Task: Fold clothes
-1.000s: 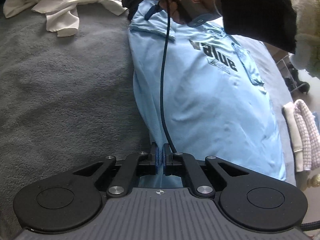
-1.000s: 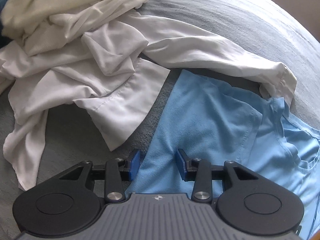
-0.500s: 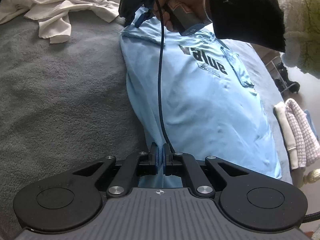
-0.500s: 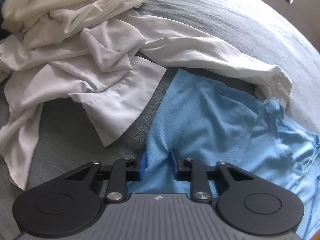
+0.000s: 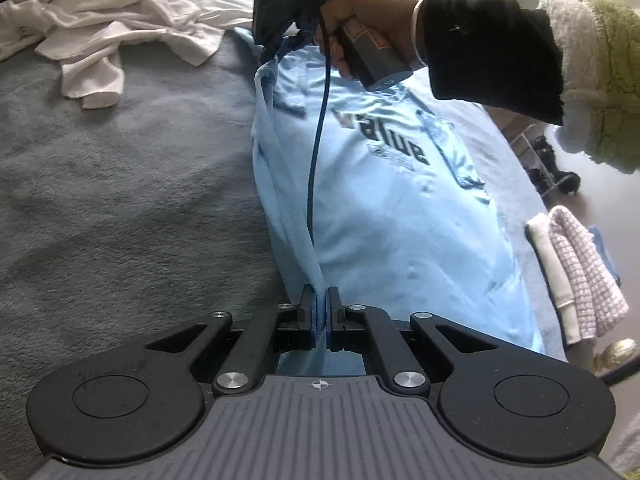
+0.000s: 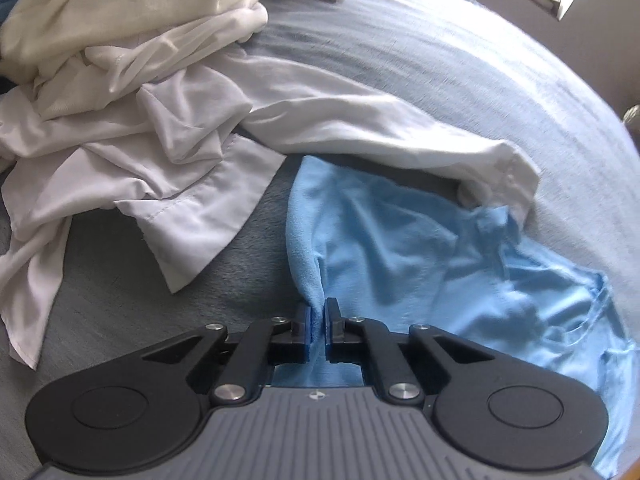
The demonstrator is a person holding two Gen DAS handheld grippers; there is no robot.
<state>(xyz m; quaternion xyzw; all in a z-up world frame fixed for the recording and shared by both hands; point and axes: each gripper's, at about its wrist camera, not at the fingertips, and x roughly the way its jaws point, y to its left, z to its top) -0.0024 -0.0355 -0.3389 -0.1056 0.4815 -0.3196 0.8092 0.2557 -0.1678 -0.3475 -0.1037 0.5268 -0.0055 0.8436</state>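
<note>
Grey blanket (image 5: 120, 208) covers the bed on which all the clothes lie.

Left gripper (image 5: 320, 316): blue pads clamped on the near edge of the light blue T-shirt (image 5: 400, 216). From that pinch a taut ridge of fabric runs along the shirt's left side up to the far corner.

Right gripper (image 6: 317, 326): jaws drawn together on a fold of the same shirt at its shoulder end, cloth pinched between the pads. In the left wrist view the right hand (image 5: 360, 28) holds that gripper's handle above the shirt's far end, black sleeve (image 5: 492, 52) behind it; a dark cable (image 5: 316, 152) hangs from the handle down across the shirt.

T-shirt: spread print side up on the blanket, dark lettering (image 5: 394, 142) across the chest.

White garments (image 6: 132, 120) lie crumpled beyond the shirt; one white sleeve (image 6: 380, 136) overlaps its far edge.

Folded checked cloths (image 5: 576, 272) sit stacked off the shirt's right side.
</note>
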